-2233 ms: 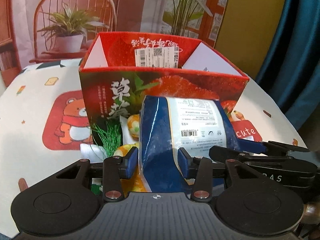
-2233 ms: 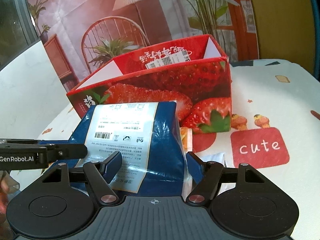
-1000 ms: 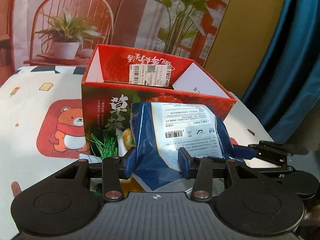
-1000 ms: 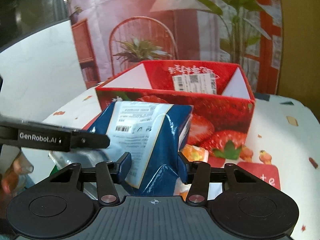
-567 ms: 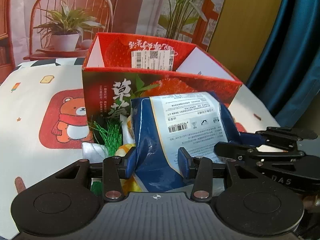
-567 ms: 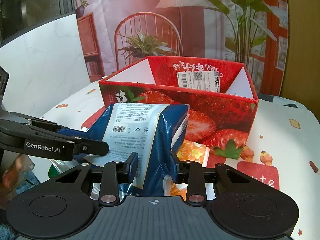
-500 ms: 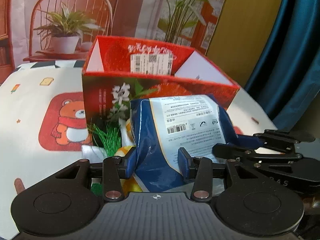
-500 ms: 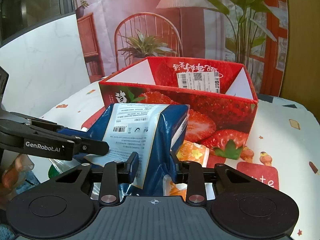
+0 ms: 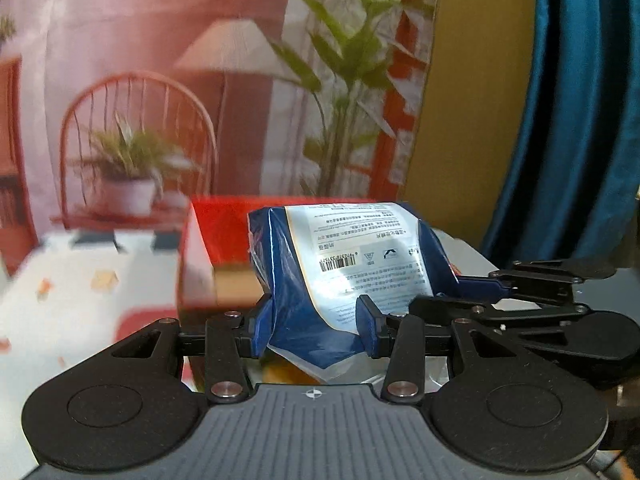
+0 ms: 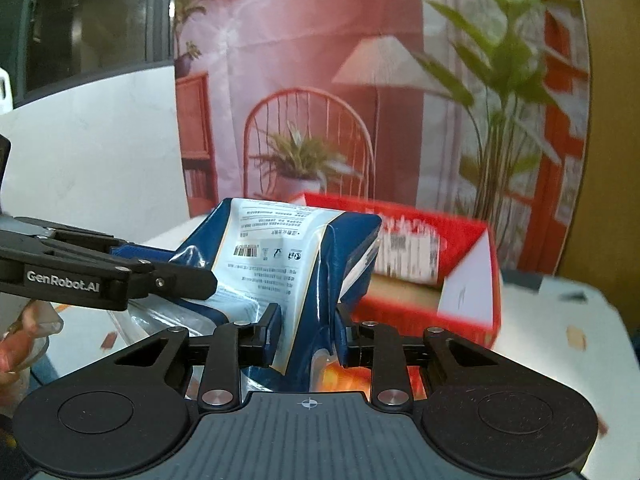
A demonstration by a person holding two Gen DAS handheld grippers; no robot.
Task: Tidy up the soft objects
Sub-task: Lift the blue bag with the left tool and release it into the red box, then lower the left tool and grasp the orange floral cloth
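Both hand-held grippers, left (image 9: 310, 334) & right (image 10: 308, 330) (closing), clamp blue bag (image 9: 320, 276); "GenRobot.AI" legible, label prob. Chinese.

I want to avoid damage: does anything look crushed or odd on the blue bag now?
Yes: the blue bag is creased and pinched where the closing right tool squeezes it; its printed label reads upside down.

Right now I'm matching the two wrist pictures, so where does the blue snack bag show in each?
Left wrist: the blue snack bag fills the centre, pinched by the left gripper, its far corner in the right gripper.
Right wrist: the bag sits centre-left, between the right gripper's closing jaws.
Shared landmark: the red strawberry box behind the bag.
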